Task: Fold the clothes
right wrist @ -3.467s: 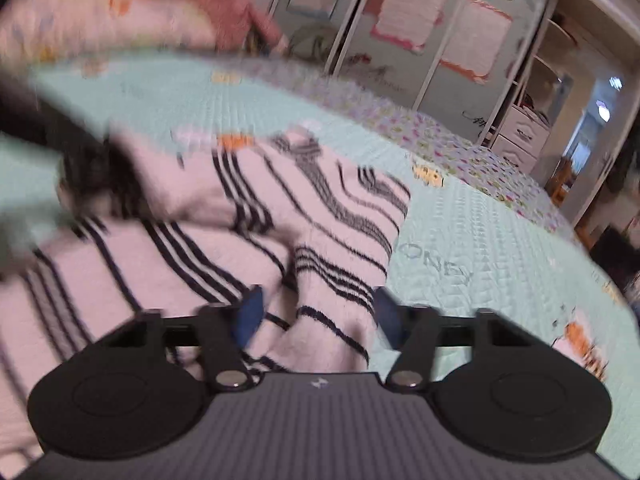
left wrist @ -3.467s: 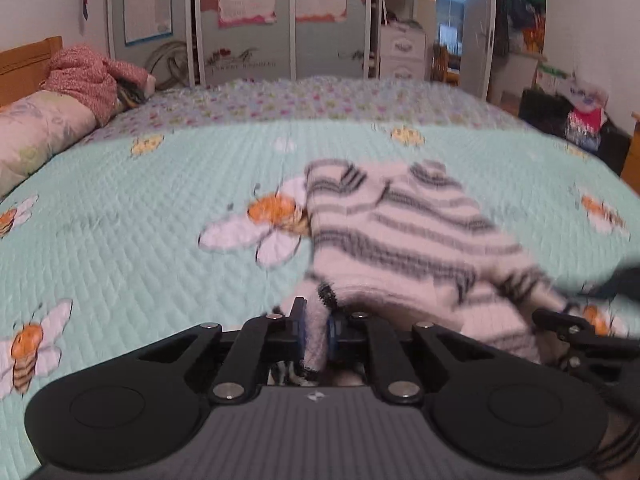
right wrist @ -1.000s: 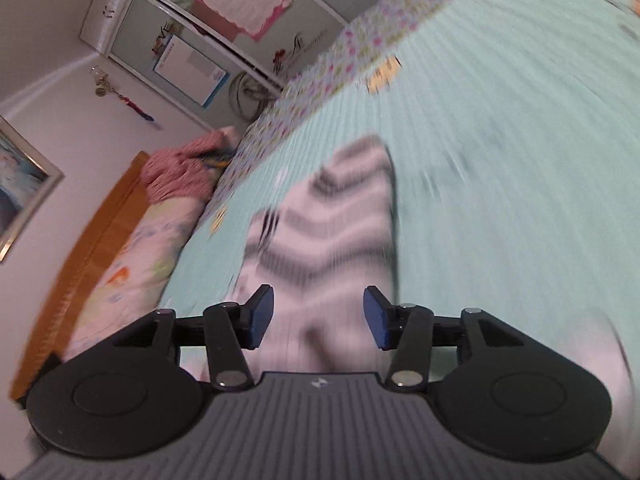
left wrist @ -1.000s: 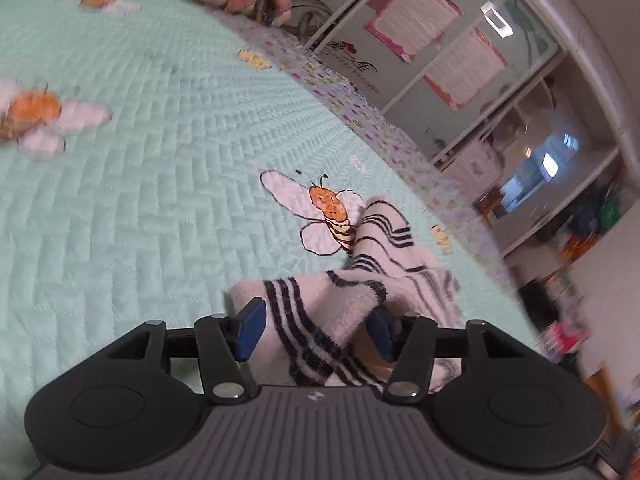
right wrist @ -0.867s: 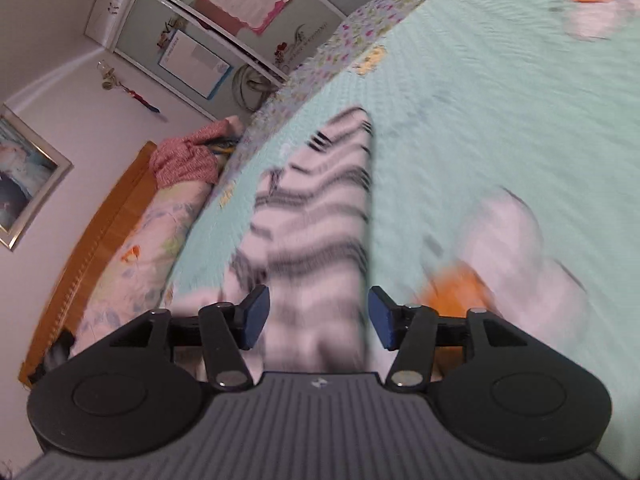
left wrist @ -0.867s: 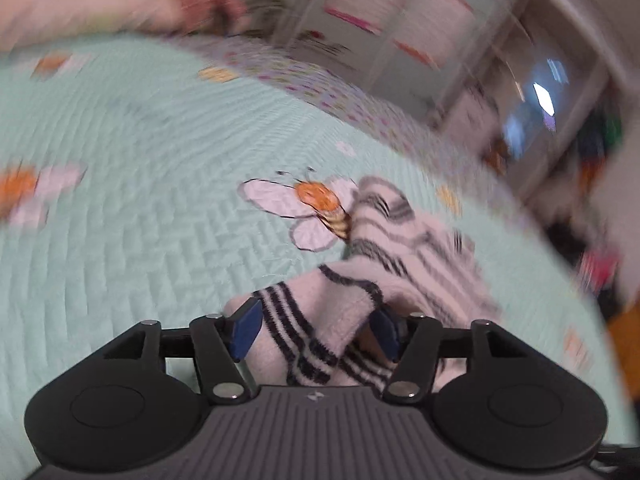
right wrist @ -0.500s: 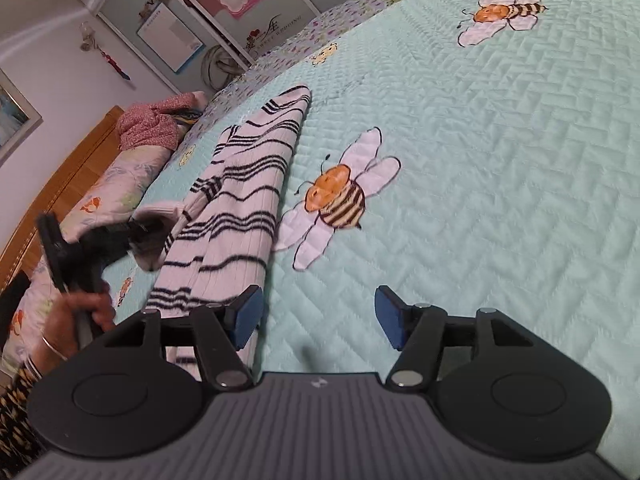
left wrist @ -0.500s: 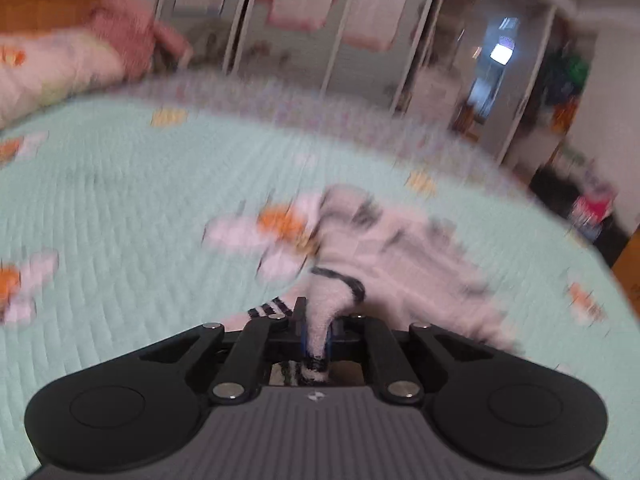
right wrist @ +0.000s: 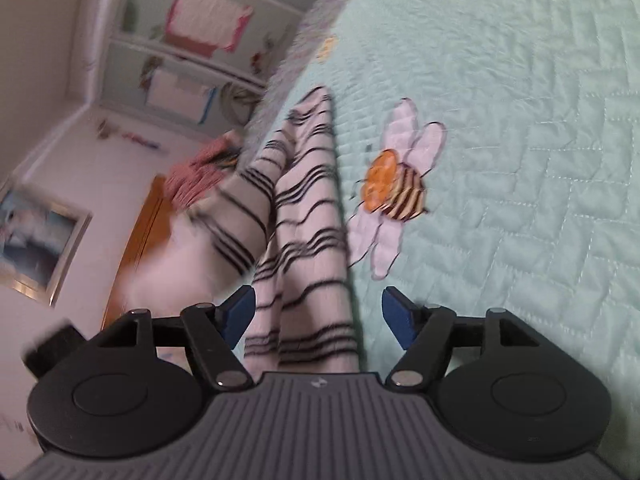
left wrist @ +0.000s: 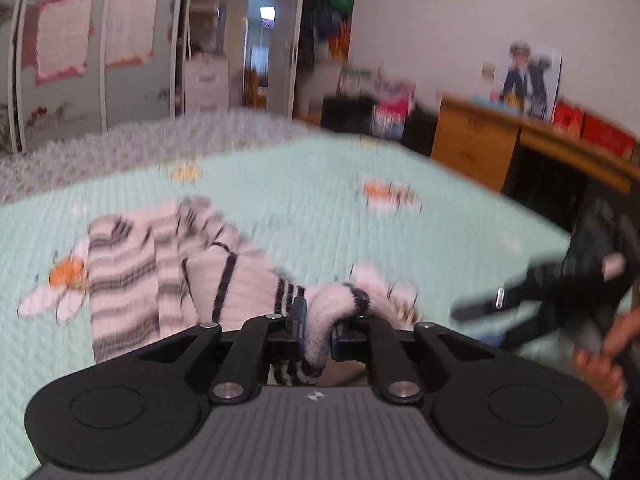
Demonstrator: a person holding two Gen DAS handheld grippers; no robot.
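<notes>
Striped garment point(left wrist: 132, 276) lying in a long folded strip on the mint bee-print quilt point(left wrist: 304, 208) of the bed, cream with black bands. Left gripper point(left wrist: 316, 334) clamped on a fuzzy cuffed end of it, fingers nearly together with the fabric bulging out between them and curling over to the right (picture smeared by motion, so fine detail lost). Pinched end raised a little off the quilt, rest trailing away to the left beside an embroidered bee. Right gripper point(right wrist: 318, 314) over the near end of the same strip, fingers point(right wrist: 240, 312) wide and opening further; cloth between them but pressed by neither blue pad. Another bee point(right wrist: 394, 192) just right of the strip. Wooden desk point(left wrist: 500, 148) past the bed's far edge.
</notes>
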